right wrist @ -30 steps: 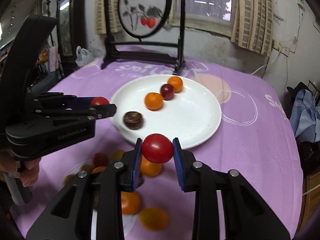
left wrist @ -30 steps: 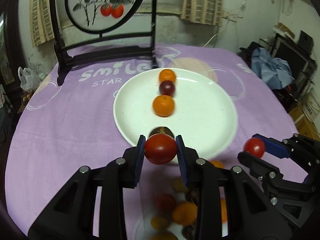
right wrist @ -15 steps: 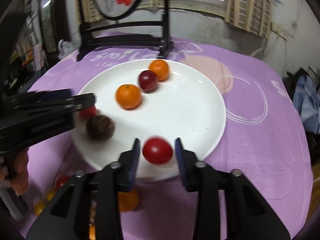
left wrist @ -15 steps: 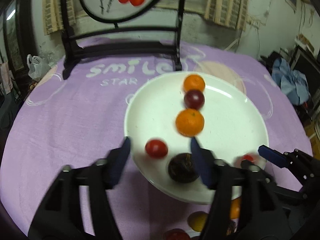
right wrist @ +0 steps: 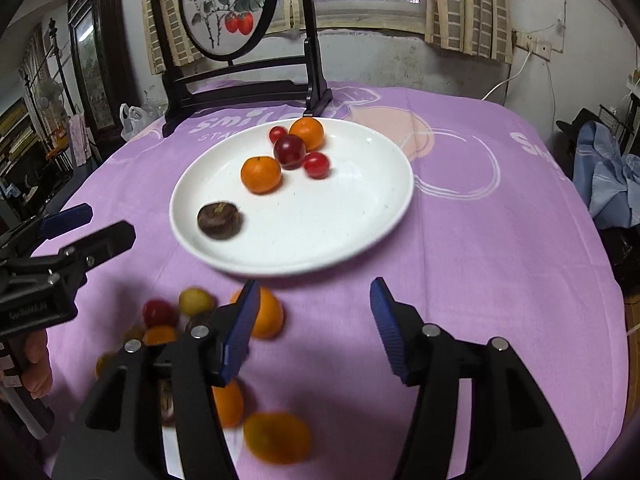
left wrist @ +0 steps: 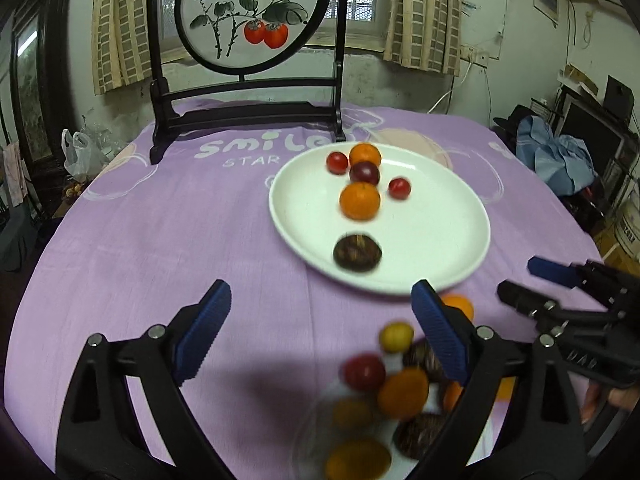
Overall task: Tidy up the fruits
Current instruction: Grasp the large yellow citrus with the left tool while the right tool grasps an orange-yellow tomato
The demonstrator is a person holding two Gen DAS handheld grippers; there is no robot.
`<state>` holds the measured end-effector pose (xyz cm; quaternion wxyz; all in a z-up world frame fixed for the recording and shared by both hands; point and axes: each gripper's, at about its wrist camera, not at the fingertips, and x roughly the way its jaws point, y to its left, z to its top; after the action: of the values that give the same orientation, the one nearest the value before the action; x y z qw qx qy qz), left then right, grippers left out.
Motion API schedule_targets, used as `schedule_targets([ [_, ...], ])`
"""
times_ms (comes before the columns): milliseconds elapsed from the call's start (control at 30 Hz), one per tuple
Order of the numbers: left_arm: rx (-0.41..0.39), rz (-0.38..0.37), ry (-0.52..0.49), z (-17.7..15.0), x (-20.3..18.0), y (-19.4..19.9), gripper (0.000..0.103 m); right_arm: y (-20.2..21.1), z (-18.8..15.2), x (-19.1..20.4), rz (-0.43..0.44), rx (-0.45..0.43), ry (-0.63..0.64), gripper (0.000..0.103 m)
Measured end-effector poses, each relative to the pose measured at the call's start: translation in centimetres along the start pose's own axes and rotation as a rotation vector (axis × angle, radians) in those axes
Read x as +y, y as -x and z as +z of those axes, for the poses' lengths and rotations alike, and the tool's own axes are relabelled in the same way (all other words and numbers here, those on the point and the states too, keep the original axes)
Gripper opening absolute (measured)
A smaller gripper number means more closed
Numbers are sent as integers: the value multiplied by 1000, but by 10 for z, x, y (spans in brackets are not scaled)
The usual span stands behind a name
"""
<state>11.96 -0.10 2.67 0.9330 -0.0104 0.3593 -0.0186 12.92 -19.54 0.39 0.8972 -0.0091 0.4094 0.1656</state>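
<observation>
Fruits lie in two groups: six on the plate (right wrist: 360, 216), the rest heaped (left wrist: 400, 392) on the counter (left wrist: 160, 240) near both grippers. Left gripper (left wrist: 320, 332) and right gripper (right wrist: 312, 320) fingers have just been opening; both stand apart, empty. Risk: round tomatoes (right wrist: 317, 165) may roll off the shallow plate; fingers descending into the heap may scatter it.

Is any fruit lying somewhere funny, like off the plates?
Yes. One orange sits straight on the purple tablecloth, between the white plate and the pile of fruit nearer the grippers. Another orange fruit looks loose beside that pile, though it is blurred. Nothing seems spilled or broken.
</observation>
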Motion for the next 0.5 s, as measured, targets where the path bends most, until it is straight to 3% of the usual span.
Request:
schedule_targets([
  [167,16,-8,12,-24,6,9,94,21,-24,0,20,-11,-16,57],
  [500,42,-34,39,-47,23,13,94,37,-65,19,-2,74,98,57],
])
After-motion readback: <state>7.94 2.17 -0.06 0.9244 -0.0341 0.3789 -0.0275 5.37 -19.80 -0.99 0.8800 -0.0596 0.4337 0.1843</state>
